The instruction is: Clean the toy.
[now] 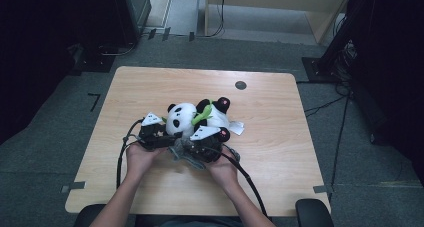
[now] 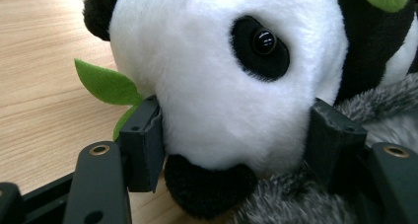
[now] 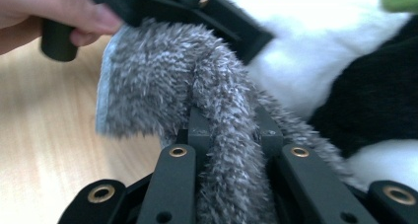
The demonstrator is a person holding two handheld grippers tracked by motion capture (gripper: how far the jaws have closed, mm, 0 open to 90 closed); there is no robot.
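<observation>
A plush panda [image 1: 181, 118] lies at the middle of the wooden table [image 1: 270, 152], with a green leaf [image 1: 200, 118] on its chest. My left gripper [image 1: 171, 135] holds the panda's head: in the left gripper view both jaws of the gripper [image 2: 236, 135] press into the white head [image 2: 217, 76] beside the black nose. A grey furry cloth [image 1: 183, 153] lies in front of the panda. My right gripper [image 3: 231, 130] is shut on a strip of this grey cloth [image 3: 162, 86], and it sits just right of the left one [image 1: 192, 146].
A white tag [image 1: 236, 128] sticks out at the panda's right side. A dark round hole [image 1: 240, 85] lies near the table's far edge. Cables [image 1: 250, 182] trail from both grippers to the front edge. Bare wood lies left and right of the toys.
</observation>
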